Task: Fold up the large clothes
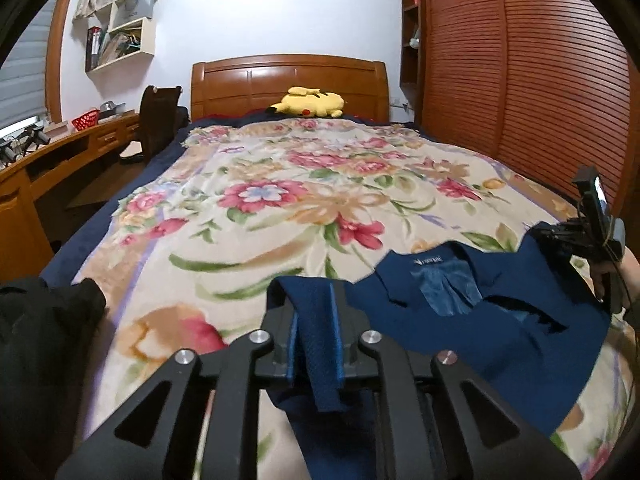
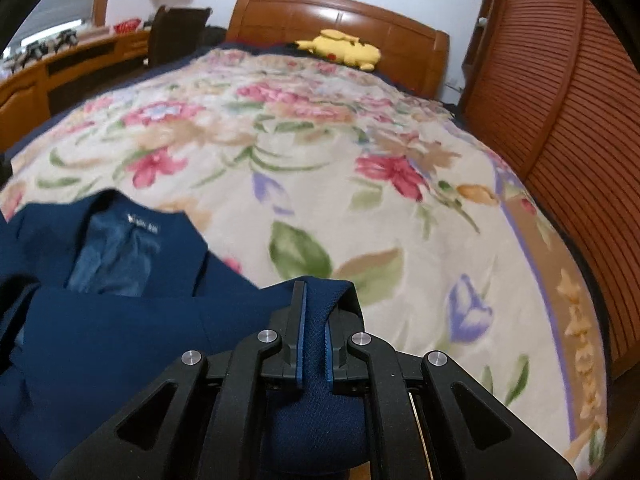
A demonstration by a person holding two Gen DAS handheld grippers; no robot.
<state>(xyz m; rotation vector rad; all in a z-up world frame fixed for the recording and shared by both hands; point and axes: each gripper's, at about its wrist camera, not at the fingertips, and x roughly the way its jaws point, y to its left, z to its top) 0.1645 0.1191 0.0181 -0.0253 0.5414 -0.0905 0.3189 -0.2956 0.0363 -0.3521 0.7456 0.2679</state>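
Observation:
A navy blue jacket [image 1: 500, 320] lies collar-up on the near part of the floral blanket [image 1: 280, 200], its lighter lining and label showing. My left gripper [image 1: 316, 292] is shut on a fold of the jacket's left edge, and the cloth fills the gap between the blue pads. In the right wrist view the same jacket [image 2: 120, 320] spreads to the left, and my right gripper [image 2: 322, 296] is shut on a fold of its right edge. The left wrist view also catches the right gripper [image 1: 556, 236] at the jacket's far right corner, held by a hand [image 1: 624, 276].
A yellow plush toy [image 1: 308, 102] rests by the wooden headboard [image 1: 288, 84]. Slatted wardrobe doors [image 1: 540, 80] run along the bed's right side. A desk [image 1: 60, 156] and a dark chair [image 1: 160, 120] stand on the left. Dark clothing [image 1: 40, 340] sits at the near left.

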